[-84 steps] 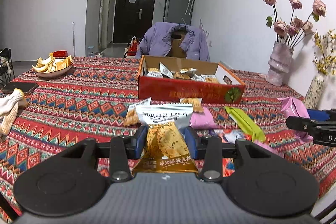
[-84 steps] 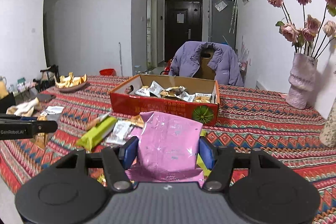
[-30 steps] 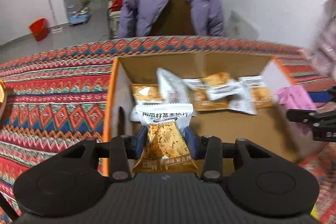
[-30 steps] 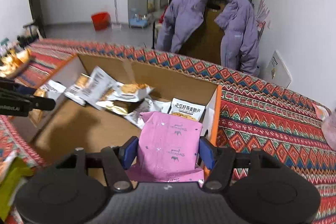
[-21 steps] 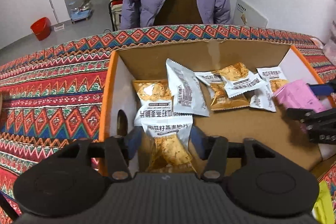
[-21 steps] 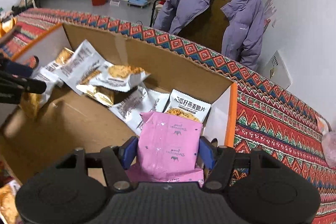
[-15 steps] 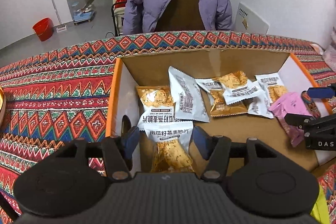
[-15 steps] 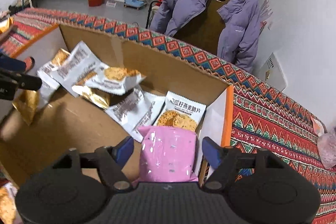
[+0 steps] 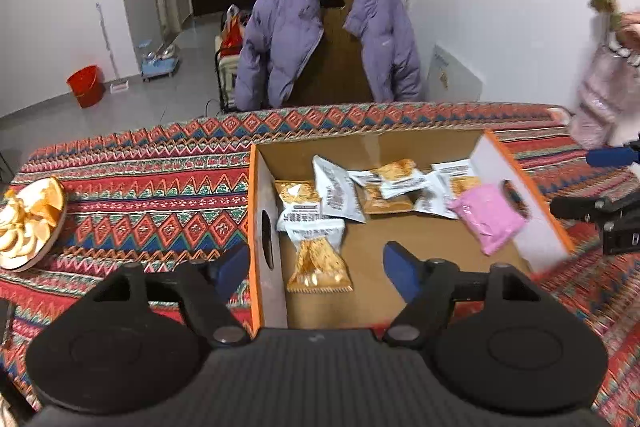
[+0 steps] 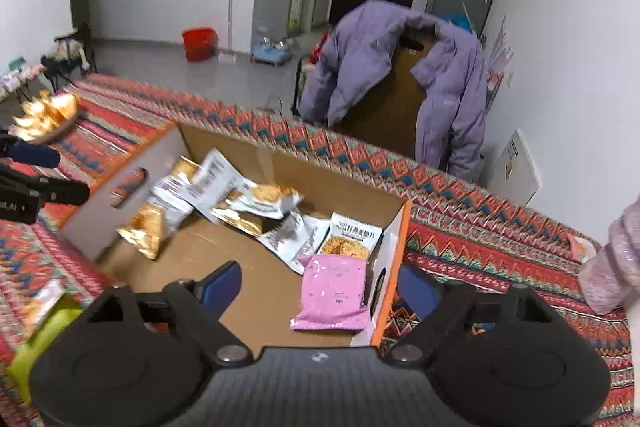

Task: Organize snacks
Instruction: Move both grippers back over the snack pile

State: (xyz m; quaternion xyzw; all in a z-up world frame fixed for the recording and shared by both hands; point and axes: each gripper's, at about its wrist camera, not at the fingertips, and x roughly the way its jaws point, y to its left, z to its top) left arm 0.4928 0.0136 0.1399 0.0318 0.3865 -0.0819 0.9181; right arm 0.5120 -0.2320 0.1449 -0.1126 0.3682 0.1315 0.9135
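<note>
An open cardboard box [image 9: 536, 211] with orange edges lies on the patterned tablecloth and holds several snack packets. My left gripper [image 9: 316, 269] is open and empty above the box's near left corner. An orange and white crisp packet [image 9: 318, 255] lies flat just below it. My right gripper [image 10: 320, 287] is open and empty over the box's right end [image 10: 394, 247]. A pink packet [image 10: 334, 297] lies on the box floor below it, against the right wall. It also shows in the left wrist view [image 9: 490, 217].
A plate of orange peel [image 9: 28, 223] sits at the table's left side. A pale vase [image 9: 600, 99] stands at the right. A green packet [image 10: 44, 343] lies on the cloth in front of the box. A chair with a purple jacket [image 9: 324, 39] stands behind the table.
Both grippers carried their packets over the box, then opened. The crisp packet and the pink packet dropped onto the box floor. Both grippers have since pulled back and up.
</note>
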